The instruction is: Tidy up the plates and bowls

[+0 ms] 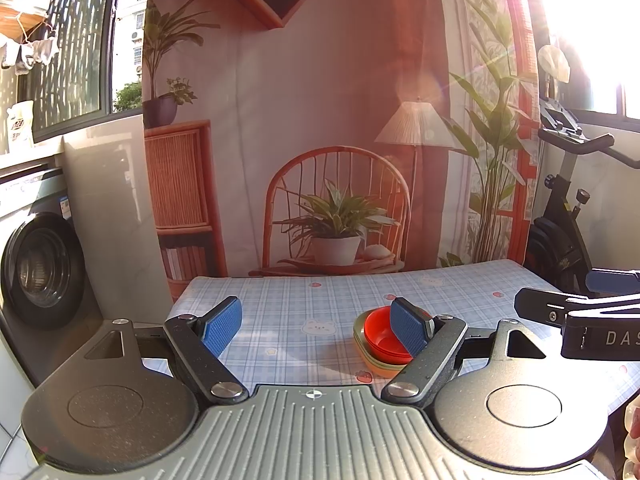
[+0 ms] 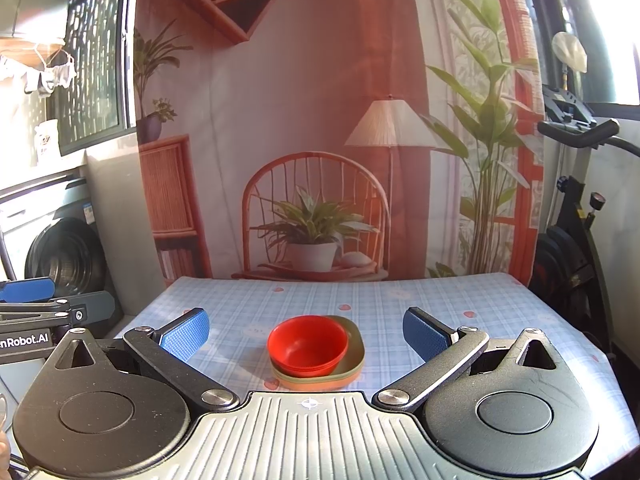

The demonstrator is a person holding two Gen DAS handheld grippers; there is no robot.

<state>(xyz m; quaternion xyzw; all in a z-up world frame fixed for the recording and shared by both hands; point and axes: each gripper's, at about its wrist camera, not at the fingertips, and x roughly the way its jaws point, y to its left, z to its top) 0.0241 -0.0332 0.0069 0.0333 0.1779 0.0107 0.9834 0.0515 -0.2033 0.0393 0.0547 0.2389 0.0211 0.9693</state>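
Red bowls [image 2: 307, 344], several nested together, sit on a small stack of plates [image 2: 354, 362], olive-green on top and orange below, on the table [image 2: 480, 312] with its blue checked cloth. The stack is near the table's front edge, straight ahead of the right gripper [image 2: 306, 334] and between its blue pads in that view. From the left wrist view the same bowls [image 1: 380, 336] lie off to the right, partly hidden behind the inner pad [image 1: 410, 330] of the left gripper [image 1: 316, 326].

Both grippers stand wide open and empty; nothing touches either set of pads, and both hover short of the stack.

By their look the bowls and plates are thin plastic: light, stiff enough to keep shape, and not fragile, though smooth and probably a bit slippery. Nested pieces may cling and lift together, so I judge a single bowl would need a pinch on its rim, one pad inside and one outside, at the near side. The plates are shallow, with rounded corners; their raised edge is the only real hold, and the lower ones may slide on the cloth if pushed rather than pinched.

How many pieces sit in each nest is hard to tell.
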